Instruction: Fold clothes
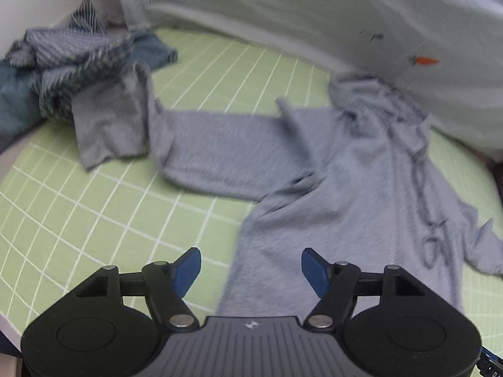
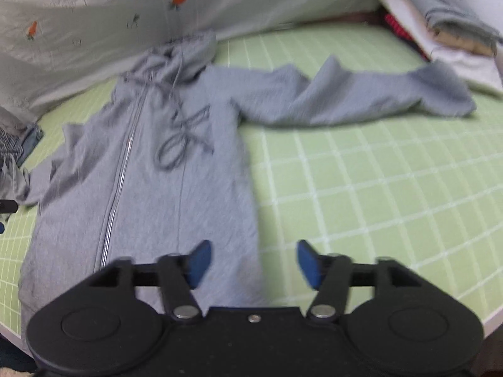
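A grey zip-up hoodie (image 2: 151, 188) lies face up on the green grid mat (image 2: 377, 188), hood toward the back wall. One sleeve (image 2: 345, 100) stretches out to the right in the right wrist view. The other sleeve (image 1: 213, 157) stretches to the left in the left wrist view, where the hoodie body (image 1: 345, 204) fills the right half. My left gripper (image 1: 251, 270) is open and empty above the hoodie's lower left edge. My right gripper (image 2: 254, 262) is open and empty above the hoodie's lower right edge.
A heap of striped and blue clothes (image 1: 63, 62) lies at the mat's far left. A white sheet with carrot prints (image 2: 94, 15) hangs along the back. Folded clothes (image 2: 446, 22) are stacked at the far right.
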Available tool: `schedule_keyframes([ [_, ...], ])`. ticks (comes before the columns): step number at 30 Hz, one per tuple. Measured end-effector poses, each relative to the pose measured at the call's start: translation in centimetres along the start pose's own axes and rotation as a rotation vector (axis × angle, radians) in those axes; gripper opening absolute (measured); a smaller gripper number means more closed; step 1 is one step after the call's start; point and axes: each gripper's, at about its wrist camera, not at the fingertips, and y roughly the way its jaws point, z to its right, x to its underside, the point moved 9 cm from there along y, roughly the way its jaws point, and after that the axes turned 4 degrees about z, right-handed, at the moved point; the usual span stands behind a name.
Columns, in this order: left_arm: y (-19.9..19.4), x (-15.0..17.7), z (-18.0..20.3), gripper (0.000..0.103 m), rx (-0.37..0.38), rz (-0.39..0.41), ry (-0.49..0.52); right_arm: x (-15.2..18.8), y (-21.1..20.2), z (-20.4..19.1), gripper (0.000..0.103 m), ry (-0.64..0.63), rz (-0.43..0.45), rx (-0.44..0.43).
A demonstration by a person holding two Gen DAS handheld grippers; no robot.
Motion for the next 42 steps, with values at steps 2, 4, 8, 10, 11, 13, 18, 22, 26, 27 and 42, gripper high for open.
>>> schedule_keyframes([
  [2,-1.1,-1.1,2.0,0.082,0.013,0.040,-0.007,-1.6,-0.1,1.9,0.091,0.004,0.050,0.010],
  [4,-2.1,-1.8,4.7,0.085,0.040,0.100,-0.028,-3.2,-0.1,4.1,0.103,0.011,0.097,0.021],
  [8,-3.1,-2.3,10.0,0.091,0.094,0.178,-0.093,-6.3,0.9,9.4,0.103,0.033,0.147,0.037],
  [10,-3.3,-2.4,12.5,0.091,0.093,0.192,-0.088,-7.7,1.7,12.4,0.103,0.070,0.163,0.053],
  [11,-3.4,-2.4,13.7,0.092,0.086,0.196,-0.064,-8.3,2.3,14.0,0.103,0.095,0.169,0.060],
  [13,-3.3,-2.6,16.2,0.092,0.082,0.189,0.007,-9.5,3.4,17.3,0.103,0.152,0.185,0.098],
  [18,-3.5,-3.7,21.2,0.092,0.072,0.230,0.151,-11.9,6.2,26.1,0.103,0.313,0.216,0.217],
  [22,-1.7,-5.1,24.3,0.093,0.097,0.217,0.160,-14.0,8.9,32.1,0.103,0.426,0.230,0.278],
  [26,0.3,-6.2,26.2,0.093,0.094,0.163,0.167,-15.2,11.3,34.1,0.098,0.466,0.198,0.254],
  [27,0.5,-6.4,26.7,0.093,0.098,0.160,0.179,-15.5,11.7,34.2,0.094,0.457,0.196,0.247],
  [42,1.6,-4.8,27.3,0.093,0.100,0.101,0.203,-13.2,3.6,33.8,0.039,0.218,0.283,0.504],
])
